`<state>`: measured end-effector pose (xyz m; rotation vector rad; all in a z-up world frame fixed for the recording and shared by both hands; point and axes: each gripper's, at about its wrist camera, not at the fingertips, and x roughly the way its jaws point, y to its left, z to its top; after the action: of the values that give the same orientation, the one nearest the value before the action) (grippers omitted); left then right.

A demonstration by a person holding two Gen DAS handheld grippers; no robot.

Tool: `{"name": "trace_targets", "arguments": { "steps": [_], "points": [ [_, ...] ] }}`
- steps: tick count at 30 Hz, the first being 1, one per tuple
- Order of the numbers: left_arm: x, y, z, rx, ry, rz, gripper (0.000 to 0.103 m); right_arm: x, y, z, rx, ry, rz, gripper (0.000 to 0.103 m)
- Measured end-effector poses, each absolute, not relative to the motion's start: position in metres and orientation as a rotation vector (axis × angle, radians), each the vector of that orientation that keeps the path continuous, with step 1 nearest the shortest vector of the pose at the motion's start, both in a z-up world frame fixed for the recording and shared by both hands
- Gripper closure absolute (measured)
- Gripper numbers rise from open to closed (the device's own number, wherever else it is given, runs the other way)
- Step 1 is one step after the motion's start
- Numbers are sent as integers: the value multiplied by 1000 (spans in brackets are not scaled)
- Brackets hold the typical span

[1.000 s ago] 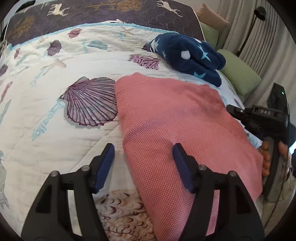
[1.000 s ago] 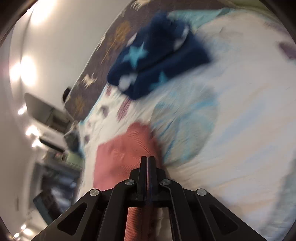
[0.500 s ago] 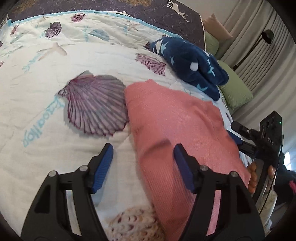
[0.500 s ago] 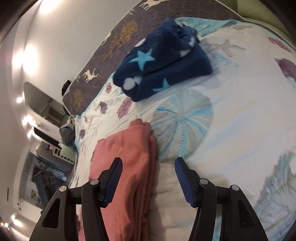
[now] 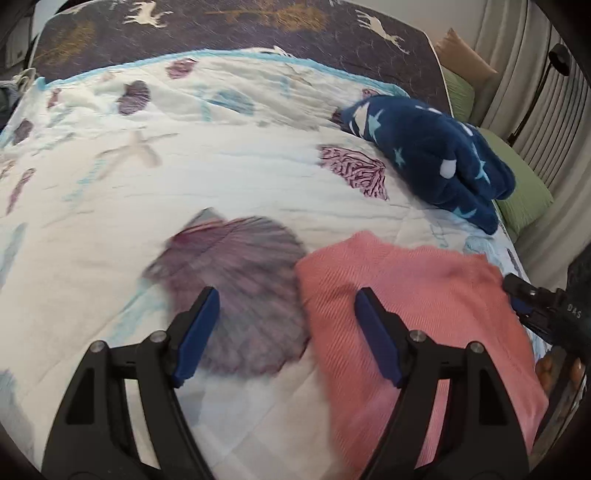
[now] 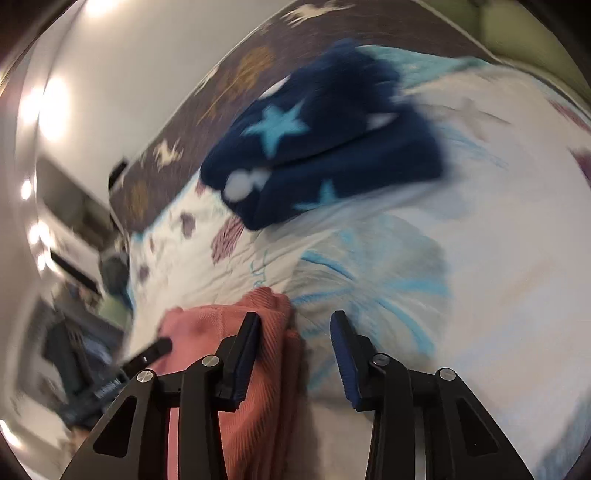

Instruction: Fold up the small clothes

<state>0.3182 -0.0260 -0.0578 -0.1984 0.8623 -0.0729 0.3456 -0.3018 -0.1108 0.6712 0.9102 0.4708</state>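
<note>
A folded salmon-pink garment (image 5: 417, 317) lies flat on the seashell quilt (image 5: 184, 184), at the lower right of the left wrist view. My left gripper (image 5: 286, 332) is open and empty above its left edge. My right gripper (image 6: 295, 350) is open and empty at the garment's right edge (image 6: 269, 332), where the stacked layers show. The right gripper also shows at the right edge of the left wrist view (image 5: 546, 314). A folded navy star-print fleece garment (image 5: 432, 155) lies further back on the bed, also in the right wrist view (image 6: 325, 144).
A dark deer-print blanket (image 5: 229, 26) covers the head of the bed. Green pillows (image 5: 524, 181) and a curtain (image 5: 554, 103) are at the right. A floor lamp (image 5: 557, 62) stands by the curtain. Blurred furniture fills the left of the right wrist view (image 6: 74, 332).
My right gripper, shut a second ago, opened and stays open beside the pink garment. My left gripper drew back toward me and shifted left, staying open. The garment stayed flat.
</note>
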Motion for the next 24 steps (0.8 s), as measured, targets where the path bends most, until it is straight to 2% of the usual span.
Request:
{"name": "trace_targets", "arguments": {
  "steps": [7, 10, 13, 17, 24],
  "points": [
    [247, -31, -55, -245, 907, -318, 26, 279, -328, -108, 712, 937, 585, 61],
    [224, -40, -54, -276, 936, -411, 25, 253, -329, -103, 757, 930, 630, 55],
    [214, -47, -58, -293, 976, -432, 24, 237, -319, -95, 761, 939, 680, 50],
    [208, -51, -64, -274, 985, -419, 23, 228, -301, -93, 665, 1001, 678, 39],
    [220, -61, -68, -264, 985, -412, 18, 245, -294, -107, 702, 1016, 697, 36]
  ]
}}
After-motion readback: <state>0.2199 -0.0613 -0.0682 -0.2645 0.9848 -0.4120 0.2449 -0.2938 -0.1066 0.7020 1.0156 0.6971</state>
